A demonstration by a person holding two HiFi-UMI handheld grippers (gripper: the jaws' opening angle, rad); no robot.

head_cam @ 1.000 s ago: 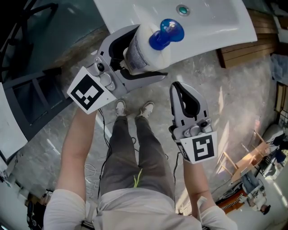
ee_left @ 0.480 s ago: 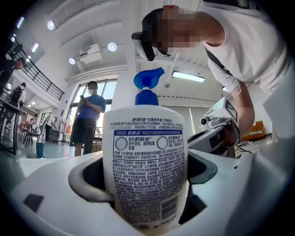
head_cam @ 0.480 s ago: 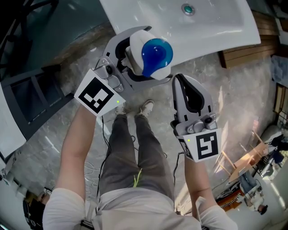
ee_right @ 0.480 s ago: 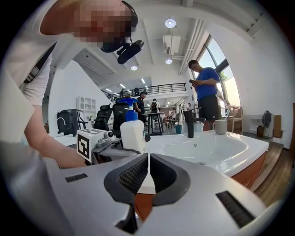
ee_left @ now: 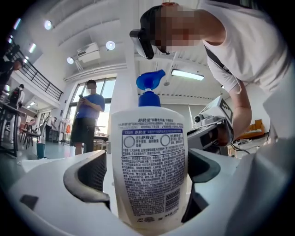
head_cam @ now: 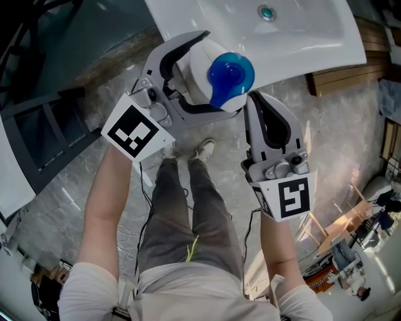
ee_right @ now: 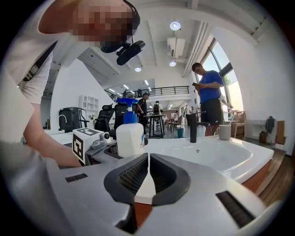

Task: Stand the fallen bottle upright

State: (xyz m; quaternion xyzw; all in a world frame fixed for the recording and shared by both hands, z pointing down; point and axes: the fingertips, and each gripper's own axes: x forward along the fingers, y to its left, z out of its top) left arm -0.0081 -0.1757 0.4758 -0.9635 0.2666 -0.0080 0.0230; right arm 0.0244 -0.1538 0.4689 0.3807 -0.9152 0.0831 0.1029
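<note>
A white bottle (head_cam: 202, 63) with a blue pump top (head_cam: 230, 74) stands upright on the near rim of the white sink (head_cam: 301, 31). My left gripper (head_cam: 216, 72) reaches around its body from the left. Its jaws are opening, and the bottle is between them. In the left gripper view the label side of the bottle (ee_left: 148, 170) fills the middle, and the left pad (ee_left: 91, 173) stands a little off it. My right gripper (head_cam: 263, 103) hangs just right of the bottle, shut with nothing in it. The right gripper view shows the bottle (ee_right: 130, 138) beyond the touching jaws of the right gripper (ee_right: 148, 173).
The sink basin has a drain (head_cam: 267, 11), a dark faucet (ee_right: 193, 131) and a cup (ee_right: 224, 132) at its far side. A wooden unit (head_cam: 341, 72) sits under the sink's right end. A dark frame (head_cam: 44, 131) stands at the left. People stand in the background.
The bottle has gone from tilted to upright on the sink rim, turned by my left gripper. The left jaws have spread a little. My right gripper has edged toward the sink.
</note>
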